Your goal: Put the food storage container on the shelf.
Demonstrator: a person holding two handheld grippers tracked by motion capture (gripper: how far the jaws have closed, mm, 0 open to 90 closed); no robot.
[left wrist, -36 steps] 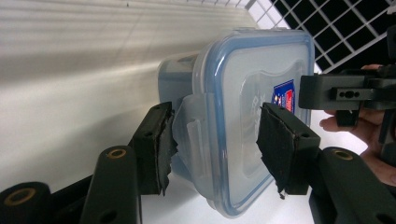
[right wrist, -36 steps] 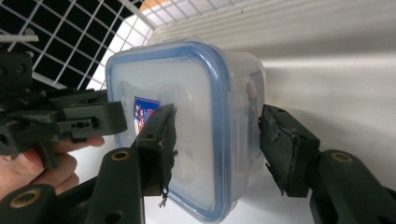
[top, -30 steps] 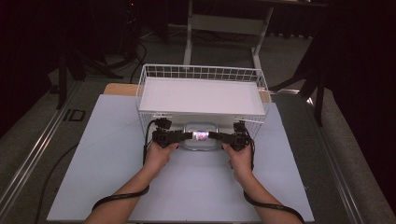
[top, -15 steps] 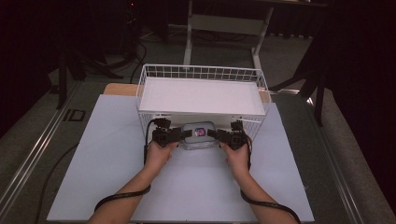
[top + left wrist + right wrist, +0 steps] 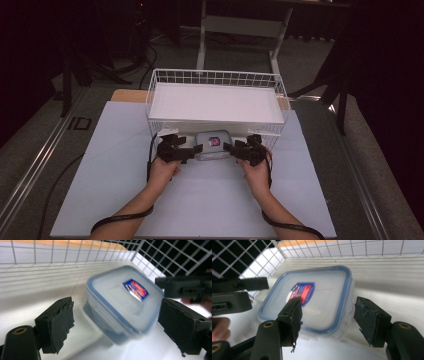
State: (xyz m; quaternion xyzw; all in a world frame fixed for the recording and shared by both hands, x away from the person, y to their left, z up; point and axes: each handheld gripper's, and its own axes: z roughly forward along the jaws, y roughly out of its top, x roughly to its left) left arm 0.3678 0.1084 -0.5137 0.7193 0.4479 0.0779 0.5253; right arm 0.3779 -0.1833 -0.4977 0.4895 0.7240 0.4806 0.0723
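Note:
A clear plastic box [image 5: 214, 144] with a blue-rimmed lid and a red and blue label lies on the white table sheet, just in front of the wire basket [image 5: 215, 75]. My left gripper [image 5: 196, 149] points at its left end, and my right gripper [image 5: 230, 147] points at its right end. In the left gripper view the box [image 5: 125, 302] is blurred and sits between and beyond the wide-apart jaws of the left gripper [image 5: 117, 327]. In the right gripper view the right gripper [image 5: 332, 320] stands open, its left jaw overlapping the lid of the box [image 5: 322, 297].
The white wire basket has a white liner [image 5: 215, 102], and its near wall [image 5: 75, 252] rises right behind the box. The white sheet [image 5: 210, 200] stretches toward me. Cables trail from both grippers past the person's forearms. Dark floor and a table frame lie beyond.
Both hands have edged inward, bringing the grippers closer to the box's ends. The box stays in front of the basket.

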